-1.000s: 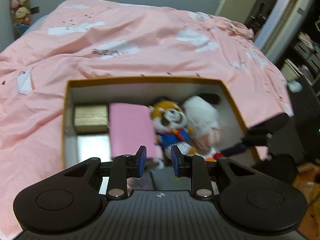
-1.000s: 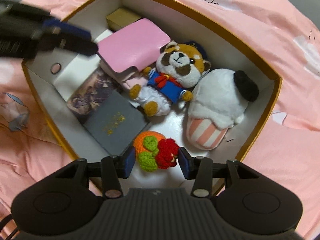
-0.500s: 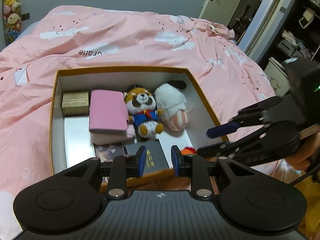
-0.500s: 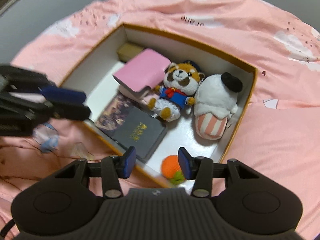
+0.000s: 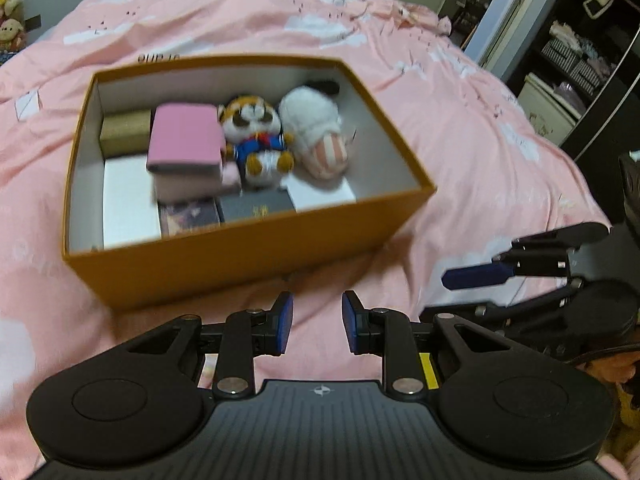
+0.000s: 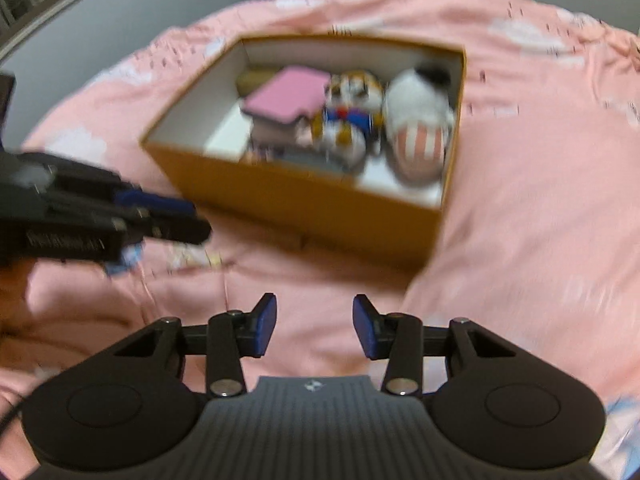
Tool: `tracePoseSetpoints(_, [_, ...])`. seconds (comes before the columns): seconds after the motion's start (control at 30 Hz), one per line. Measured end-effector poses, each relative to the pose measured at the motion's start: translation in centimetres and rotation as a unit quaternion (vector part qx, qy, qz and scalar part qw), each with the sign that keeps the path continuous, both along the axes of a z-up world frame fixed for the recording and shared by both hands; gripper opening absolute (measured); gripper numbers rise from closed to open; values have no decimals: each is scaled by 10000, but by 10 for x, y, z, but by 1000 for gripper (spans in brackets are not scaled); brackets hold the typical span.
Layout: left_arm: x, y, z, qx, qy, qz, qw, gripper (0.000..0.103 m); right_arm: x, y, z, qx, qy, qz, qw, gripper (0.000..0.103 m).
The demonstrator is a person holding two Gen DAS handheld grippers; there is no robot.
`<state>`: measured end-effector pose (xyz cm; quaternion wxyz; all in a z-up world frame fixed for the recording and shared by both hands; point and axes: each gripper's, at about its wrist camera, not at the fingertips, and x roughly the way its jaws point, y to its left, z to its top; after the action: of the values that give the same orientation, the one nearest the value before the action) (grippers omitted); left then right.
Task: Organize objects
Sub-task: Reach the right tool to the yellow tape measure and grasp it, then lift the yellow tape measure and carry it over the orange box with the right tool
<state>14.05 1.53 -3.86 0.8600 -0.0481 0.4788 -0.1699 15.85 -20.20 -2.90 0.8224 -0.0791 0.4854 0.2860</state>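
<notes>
Now both the left gripper (image 5: 316, 322) and right gripper (image 6: 315, 326) hover empty, jaws apart, before the orange box (image 5: 240, 256) (plush toys inside) on the bed (image 5: 460, 128).

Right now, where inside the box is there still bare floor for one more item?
Inside the orange box, the bare white strip between the left wall and the pink case, in front of the gold box, is free. A smaller patch lies in front of the striped plush. The middle around the red panda plush is crowded.
</notes>
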Motion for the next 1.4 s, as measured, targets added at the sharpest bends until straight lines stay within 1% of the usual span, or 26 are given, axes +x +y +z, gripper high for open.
tracePoseSetpoints(0.07, [-5,-2,-5,57,78,-28,9999,29,-9,3,-14,-277,75,90,9995,49])
tracePoseSetpoints(0.1, [-7,-3,-8,82,143,-44,9999,29,-13,5,-22,-424,128,199,9988,54])
tracePoseSetpoints(0.27, [-15,-8,-19,224,343,-100,9991,29,-18,12,-56,-955,493,653,9921,56])
tracePoseSetpoints(0.37, [-18,-11,-24,261,461,-126,9985,29,-21,17,-70,-1293,540,875,9863,57])
tracePoseSetpoints(0.47, [-18,-11,-26,283,521,-115,9982,29,-26,21,-79,-1559,476,1061,9809,58])
tracePoseSetpoints(0.67, [-18,-11,-26,287,527,-98,9981,29,-28,22,-87,-1700,476,1145,9776,59])
tracePoseSetpoints(0.87, [-18,-8,-22,218,393,-23,9990,29,-29,20,-88,-1716,466,1134,9775,57])
tracePoseSetpoints(0.97, [-19,-5,-17,139,293,38,9995,29,-30,18,-81,-1663,460,1113,9787,56])
tracePoseSetpoints(1.03, [-19,-2,-14,82,208,70,9997,29,-30,15,-72,-1561,437,1066,9810,56])
tracePoseSetpoints(1.1, [-19,1,-11,21,118,115,9999,29,-30,13,-58,-1469,323,1029,9832,56])
tracePoseSetpoints(1.2, [-19,5,-4,-89,-75,219,9997,29,-25,8,-32,-1270,127,989,9869,56])
tracePoseSetpoints(1.3, [-18,10,9,-215,-323,263,9989,29,-22,8,0,-971,-97,1046,9897,56])
tracePoseSetpoints(1.4, [-15,17,23,-287,-546,332,9975,29,-17,17,32,-754,-409,1130,9899,56])
